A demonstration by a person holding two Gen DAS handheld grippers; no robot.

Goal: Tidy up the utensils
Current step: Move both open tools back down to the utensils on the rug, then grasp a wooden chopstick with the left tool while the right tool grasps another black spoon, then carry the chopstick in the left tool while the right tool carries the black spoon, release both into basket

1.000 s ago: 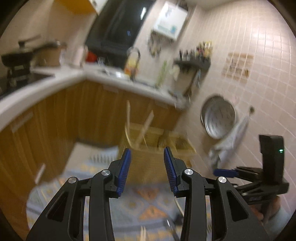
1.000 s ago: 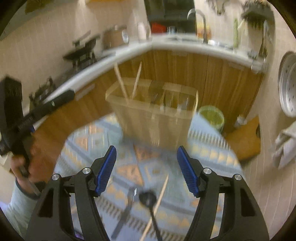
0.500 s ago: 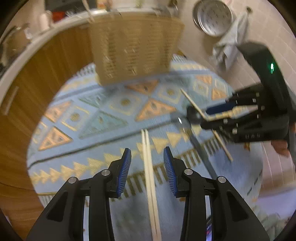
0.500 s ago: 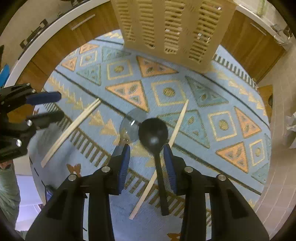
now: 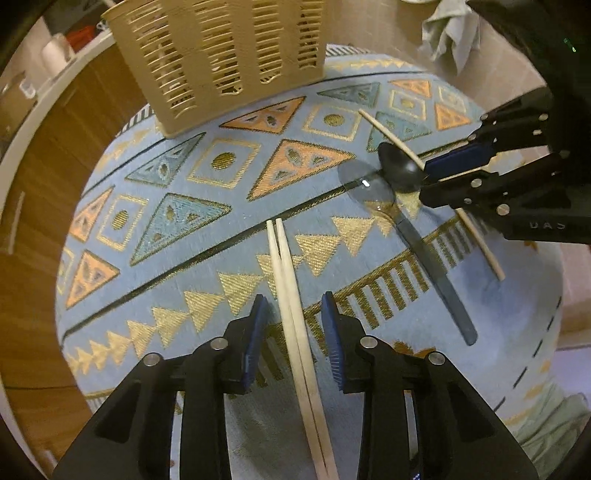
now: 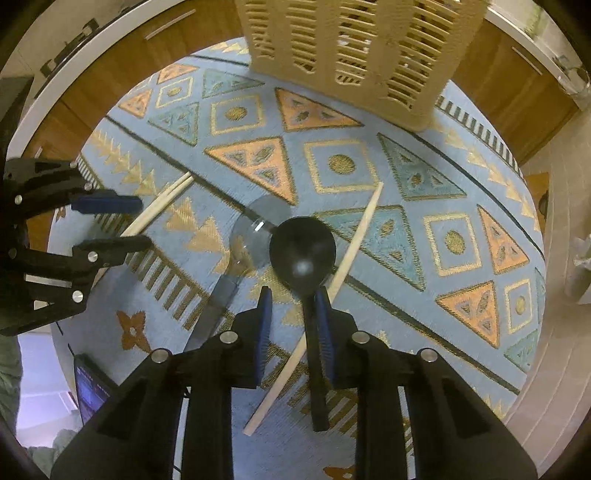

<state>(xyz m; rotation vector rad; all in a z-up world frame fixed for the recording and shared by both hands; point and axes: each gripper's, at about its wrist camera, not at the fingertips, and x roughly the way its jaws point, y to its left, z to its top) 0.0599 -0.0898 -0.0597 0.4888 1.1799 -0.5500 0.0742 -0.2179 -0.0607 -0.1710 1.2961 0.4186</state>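
A pair of pale chopsticks (image 5: 291, 295) lies side by side on the blue patterned tablecloth (image 5: 184, 266). My left gripper (image 5: 293, 325) is open and straddles them, close above the cloth. A black spoon (image 6: 303, 254) lies with its bowl over a clear plastic spoon (image 6: 251, 236). A single chopstick (image 6: 351, 243) lies slanted beside them. My right gripper (image 6: 293, 325) is open around the black spoon's handle, which sits against the right finger. A beige slotted utensil basket (image 6: 354, 48) stands at the far side of the table.
The table is round; wooden cabinets (image 6: 110, 62) and a white counter curve behind it. A grey cloth (image 5: 450, 33) hangs on the tiled wall to the right. A phone or screen (image 6: 90, 387) shows below the table's near edge.
Both grippers have dropped from looking across the kitchen to just above the table. The left now straddles the chopstick pair; the right has moved over the black spoon's handle.
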